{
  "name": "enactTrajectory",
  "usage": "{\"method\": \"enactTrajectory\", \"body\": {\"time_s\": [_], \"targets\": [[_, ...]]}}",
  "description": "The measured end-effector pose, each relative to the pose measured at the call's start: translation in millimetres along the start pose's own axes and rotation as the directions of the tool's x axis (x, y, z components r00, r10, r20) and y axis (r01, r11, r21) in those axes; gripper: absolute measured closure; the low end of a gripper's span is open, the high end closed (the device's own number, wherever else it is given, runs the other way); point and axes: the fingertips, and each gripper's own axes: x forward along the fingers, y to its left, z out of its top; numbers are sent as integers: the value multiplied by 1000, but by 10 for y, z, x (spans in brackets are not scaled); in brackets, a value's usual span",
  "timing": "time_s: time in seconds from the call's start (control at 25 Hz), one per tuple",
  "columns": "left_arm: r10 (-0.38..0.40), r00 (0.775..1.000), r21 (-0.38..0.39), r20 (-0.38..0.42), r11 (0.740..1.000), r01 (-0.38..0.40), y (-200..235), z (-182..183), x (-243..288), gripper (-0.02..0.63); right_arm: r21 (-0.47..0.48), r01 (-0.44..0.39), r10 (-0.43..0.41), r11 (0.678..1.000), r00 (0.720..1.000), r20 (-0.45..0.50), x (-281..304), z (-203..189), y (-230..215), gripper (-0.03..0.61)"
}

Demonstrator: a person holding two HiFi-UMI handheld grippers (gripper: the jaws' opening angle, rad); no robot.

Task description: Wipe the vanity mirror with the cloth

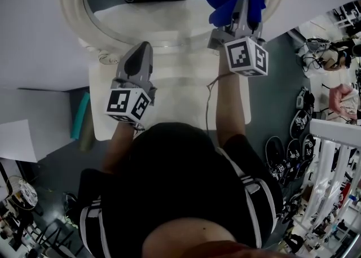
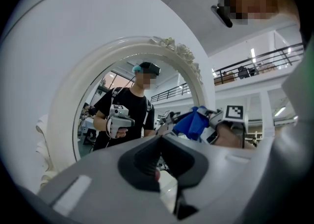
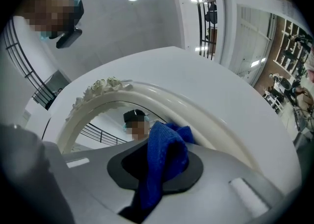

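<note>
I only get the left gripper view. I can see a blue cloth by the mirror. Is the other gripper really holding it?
Observer: Yes. In the right gripper view the blue cloth is pinched between the jaws of the right gripper.
Operator: Is it on the glass?
Observer: The head view puts it over the right side of the glass of the vanity mirror, close to the frame. I can't tell whether it touches.
Operator: What is the mirror standing on?
Observer: A white table. Your left gripper hovers over it, just in front of the mirror's bottom rim.
</note>
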Motion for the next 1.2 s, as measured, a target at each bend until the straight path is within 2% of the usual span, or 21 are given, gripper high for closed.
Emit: {"method": "enactTrajectory", "body": {"time_s": [0.44,0.8,1.08,1.2], "targets": [[11,1000,-1,7,1000,-11,13,89,-46,603,-54,-67,69,996,997,42,267,345,316,537],[21,1000,-1,10,1000,-21,119,161,-222,603,-101,-149,156,984,986,65,427,576,856,537],[28,1000,-11,11,1000,-28,175,151,-255,603,-196,-247,262,949,964,53,571,588,1451,537],[31,1000,-14,7,999,-31,185,136,-260,603,-239,-264,282,934,959,41,620,561,1663,537]]}}
